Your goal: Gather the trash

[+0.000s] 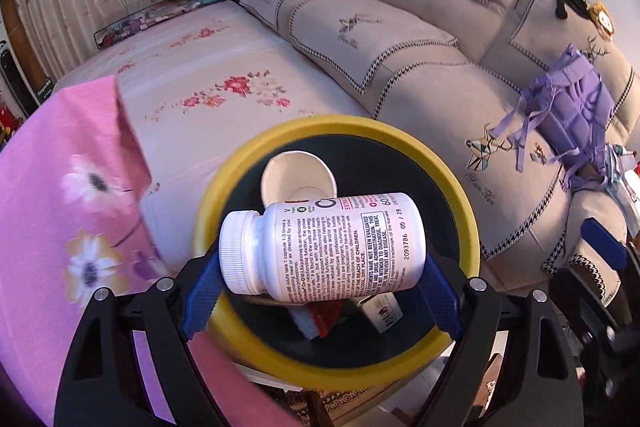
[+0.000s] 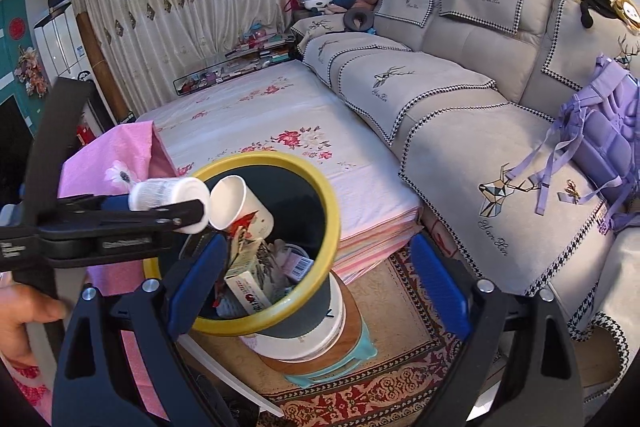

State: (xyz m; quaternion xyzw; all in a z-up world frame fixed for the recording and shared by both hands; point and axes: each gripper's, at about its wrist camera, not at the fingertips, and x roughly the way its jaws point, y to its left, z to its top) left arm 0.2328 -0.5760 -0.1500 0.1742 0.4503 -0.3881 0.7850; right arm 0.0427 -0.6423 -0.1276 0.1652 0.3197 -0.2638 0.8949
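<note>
Over the yellow-rimmed bin [image 1: 460, 211], the L gripper [image 1: 320, 291] holds a white plastic pill bottle [image 1: 320, 247] lying sideways, blue pads at cap end and base. Bin contents partly hidden: paper cup [image 1: 298, 173], cartons, prob. wrappers. R gripper [image 2: 318, 287] spread wide, nothing held, beside rim nr bed [image 2: 280, 131] edge.

White pill bottle [image 1: 324, 247] label: "KEEP OUT OF THE REACH OF CHILDREN", "STORE IN A COOL, DRY PLACE", "NOT INTENDED TO DIAGNOSE, TREAT, CURE OR PREVENT ANY DISEASE", "2093786 05 / 28", "60", "Co-Q10". Sofa cover [image 2: 496, 235]: cursive script under the deer, too unclear. Box [image 2: 250, 291] in the bin: print unreadable.
</note>
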